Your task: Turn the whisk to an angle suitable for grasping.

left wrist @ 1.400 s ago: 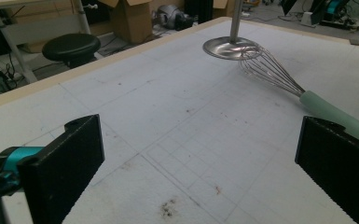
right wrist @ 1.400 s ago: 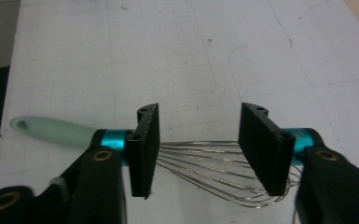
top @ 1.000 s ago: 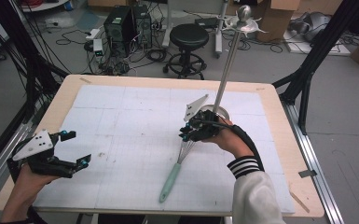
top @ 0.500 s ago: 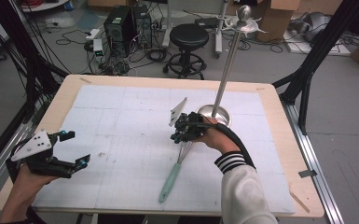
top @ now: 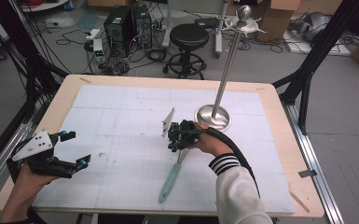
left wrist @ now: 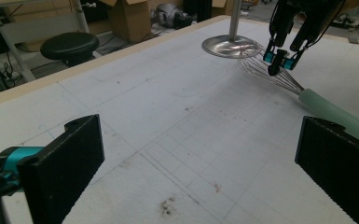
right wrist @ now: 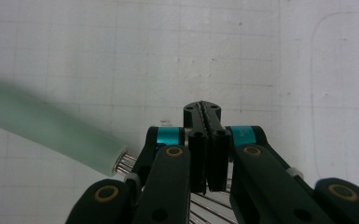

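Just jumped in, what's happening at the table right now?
A person holds a gripper in each hand over the table. The right gripper is down at the wire end of a whisk with a green handle, which lies flat on the mat; its jaws are shut, though whether they pinch any wires is hard to tell. The left gripper sits open at the table's near left, holding nothing. A metal stand rests just beyond the whisk.

Wooden table [top: 279,100], white gridded mat [top: 121,116] on top; whisk [top: 171,179] and steel stand base [top: 213,117] on mat.
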